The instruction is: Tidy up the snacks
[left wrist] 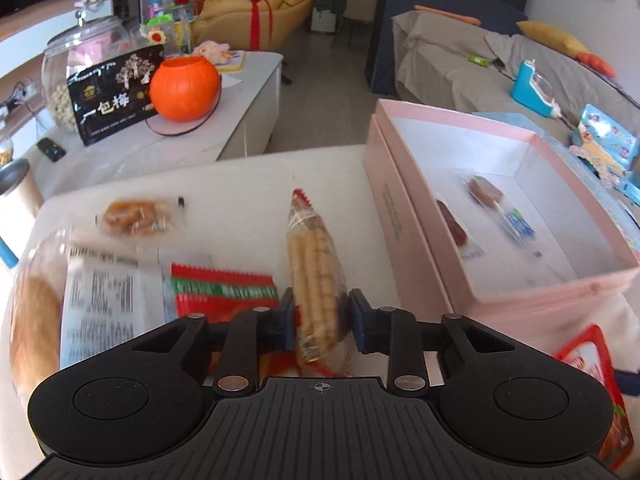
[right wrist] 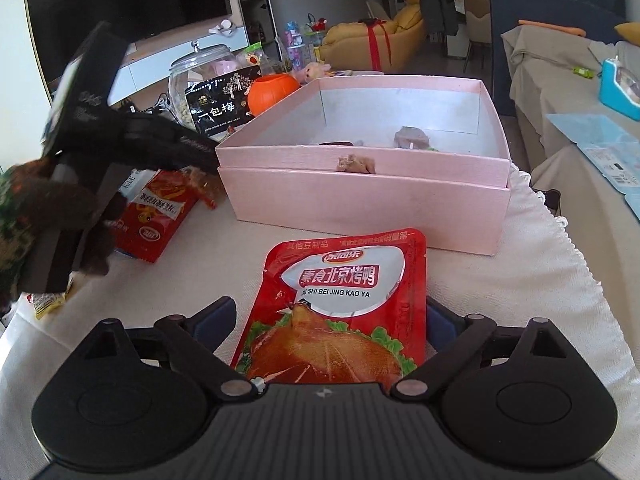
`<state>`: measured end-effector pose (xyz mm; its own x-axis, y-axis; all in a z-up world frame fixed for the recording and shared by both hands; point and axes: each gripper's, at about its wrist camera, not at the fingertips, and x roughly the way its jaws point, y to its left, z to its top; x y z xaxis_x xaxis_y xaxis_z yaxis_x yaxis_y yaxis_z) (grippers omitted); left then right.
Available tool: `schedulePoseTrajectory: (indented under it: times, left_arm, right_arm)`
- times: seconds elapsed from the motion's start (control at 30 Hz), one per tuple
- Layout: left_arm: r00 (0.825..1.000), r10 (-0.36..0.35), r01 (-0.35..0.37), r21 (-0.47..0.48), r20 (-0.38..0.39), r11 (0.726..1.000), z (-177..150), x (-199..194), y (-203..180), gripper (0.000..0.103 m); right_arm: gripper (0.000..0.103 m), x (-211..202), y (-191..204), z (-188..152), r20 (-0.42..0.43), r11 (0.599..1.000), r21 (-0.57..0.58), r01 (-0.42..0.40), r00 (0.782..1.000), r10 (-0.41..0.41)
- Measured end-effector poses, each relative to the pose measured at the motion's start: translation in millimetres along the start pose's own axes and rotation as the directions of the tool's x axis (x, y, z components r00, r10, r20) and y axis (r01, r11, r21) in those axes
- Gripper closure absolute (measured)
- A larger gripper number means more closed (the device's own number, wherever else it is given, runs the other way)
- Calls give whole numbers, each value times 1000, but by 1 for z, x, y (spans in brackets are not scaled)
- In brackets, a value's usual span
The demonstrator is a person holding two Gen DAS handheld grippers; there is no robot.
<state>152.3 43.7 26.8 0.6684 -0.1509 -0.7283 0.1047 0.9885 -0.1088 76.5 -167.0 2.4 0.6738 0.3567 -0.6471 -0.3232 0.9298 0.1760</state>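
— Between the left claw's point(left wrist: 320, 316) blue pads, what is that?

— A clear packet of biscuit sticks point(left wrist: 314, 276), clenched from both sides. It stands on its long axis, its red zigzag end pointing away from the camera, raised above the desk point(left wrist: 240, 172).

— And the right claw point(right wrist: 330, 320)?

— Its jaws are spread wide, one on each side of a flat red pouch point(right wrist: 340, 308) printed with a roast duck. The pouch lies on the white cloth point(right wrist: 540, 272) between the pads; I cannot tell whether either pad touches it.

— Where is the box?

— The pink box point(right wrist: 360, 200) sits just past the red pouch, open at the top and nested in its own lid. In the left view it is to the right of the biscuit sticks. Two small wrapped snacks point(left wrist: 472, 208) lie on its white floor, blurred.

— What else is on the desk?

— To the left of the held packet are a stack of red and green sachets point(left wrist: 224, 288), a wrapped bun point(left wrist: 36, 320) with a printed label, and beyond them a small clear packet of brown pieces point(left wrist: 140, 216). The right view shows the other claw at the far left, over a red carton-like pack point(right wrist: 160, 208).

— Farther out?

— A side cabinet carries an orange pumpkin bucket point(left wrist: 186, 88), a black bag point(left wrist: 116, 96) with white characters, and a glass jar point(left wrist: 84, 52).
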Motion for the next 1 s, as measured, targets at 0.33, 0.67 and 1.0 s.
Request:
schedulePoseTrajectory:
  times: [0.33,0.67,1.0]
  left_arm:
    - [998,-58,58,66,-5,996,-84,-75,-31,76]
    - [997,-52,52,-1,48,999,-49,-53,-22,75]
    - [996,-91,91,67,-5,994,-61,-45,-34,77]
  right_arm:
    - [0,1,-5,2,2,999,17,-47,999,47]
    - [0,2,-1,1,-7,1000,-10,-27,1000,26]
    - [0,1,-2,1,-4,999,-1,-35,999,35]
